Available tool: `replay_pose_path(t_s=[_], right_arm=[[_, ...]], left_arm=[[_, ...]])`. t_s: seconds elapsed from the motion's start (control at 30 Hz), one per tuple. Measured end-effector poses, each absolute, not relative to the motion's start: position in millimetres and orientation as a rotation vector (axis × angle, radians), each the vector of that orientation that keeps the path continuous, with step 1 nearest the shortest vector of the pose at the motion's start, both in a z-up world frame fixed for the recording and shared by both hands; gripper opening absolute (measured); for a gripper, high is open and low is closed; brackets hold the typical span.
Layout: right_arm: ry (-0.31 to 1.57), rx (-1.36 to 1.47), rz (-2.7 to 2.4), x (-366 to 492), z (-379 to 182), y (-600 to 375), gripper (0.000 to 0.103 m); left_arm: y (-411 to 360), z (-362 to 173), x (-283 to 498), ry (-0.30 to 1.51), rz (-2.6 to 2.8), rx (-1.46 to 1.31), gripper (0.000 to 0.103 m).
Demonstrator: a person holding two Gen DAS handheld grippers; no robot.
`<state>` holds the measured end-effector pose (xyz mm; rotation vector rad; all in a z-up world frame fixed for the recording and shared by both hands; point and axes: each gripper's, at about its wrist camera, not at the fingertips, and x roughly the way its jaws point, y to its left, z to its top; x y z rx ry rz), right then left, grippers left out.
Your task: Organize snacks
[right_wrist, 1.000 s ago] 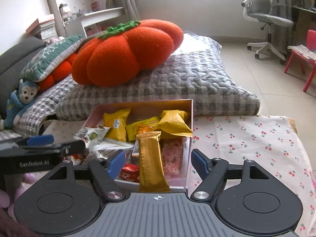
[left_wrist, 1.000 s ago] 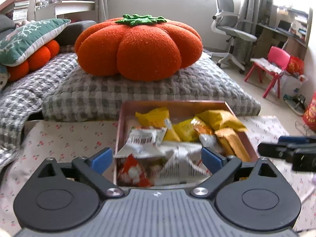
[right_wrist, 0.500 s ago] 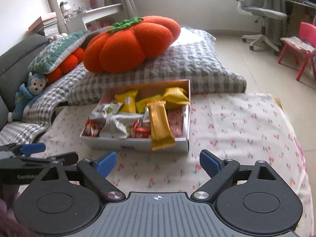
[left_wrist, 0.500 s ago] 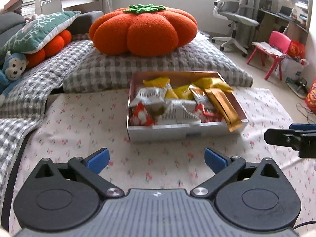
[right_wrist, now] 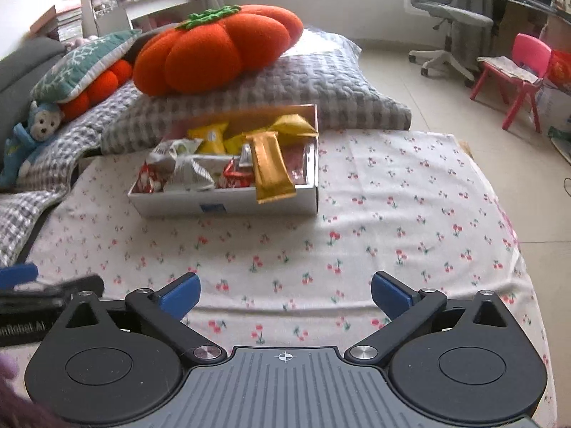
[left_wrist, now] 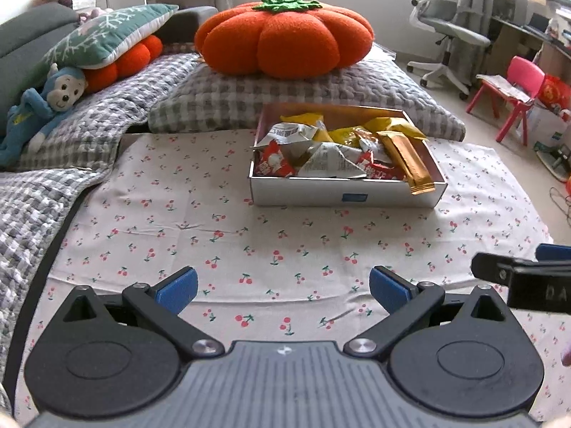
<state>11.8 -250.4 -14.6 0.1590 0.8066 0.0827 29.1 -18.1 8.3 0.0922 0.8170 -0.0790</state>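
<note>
A shallow white box sits on the cherry-print cloth, filled with several snack packets. A long gold bar hangs over the box's near rim. Yellow packets lie at the back, silver and red ones at the front. My left gripper hovers well in front of the box, open and empty. My right gripper is also back from the box, its jaws opening wide with nothing between them. Each gripper shows at the edge of the other's view.
A large orange pumpkin cushion rests on a grey checked pillow behind the box. A blue monkey toy and cushions lie at the left. An office chair and a pink child's chair stand on the floor at right.
Both grippers have drawn back from the box, which now looks smaller and farther. The right gripper's jaws have spread wider. The gold bar stays over the box's near rim.
</note>
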Motion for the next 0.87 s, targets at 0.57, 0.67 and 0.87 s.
replay_pose_path(t_s=[0.57, 0.67, 0.87], right_arm=[[0.822, 0.157, 0.075, 1.9, -29.3, -242.2, 0.103], [0.829, 0.164, 0.078, 2.7, -30.8, -241.8, 0.103], [0.835, 0.162, 0.073, 3.7, -34.6, -240.0, 0.103]], left_arm=[[-13.2, 5.0, 19.1, 0.820, -0.051, 0.074, 0.103], [-12.6, 1.6, 19.4, 0.832, -0.050, 0.075, 0.103], [-11.9, -2.4, 19.6, 0.850, -0.051, 0.083, 0.103]])
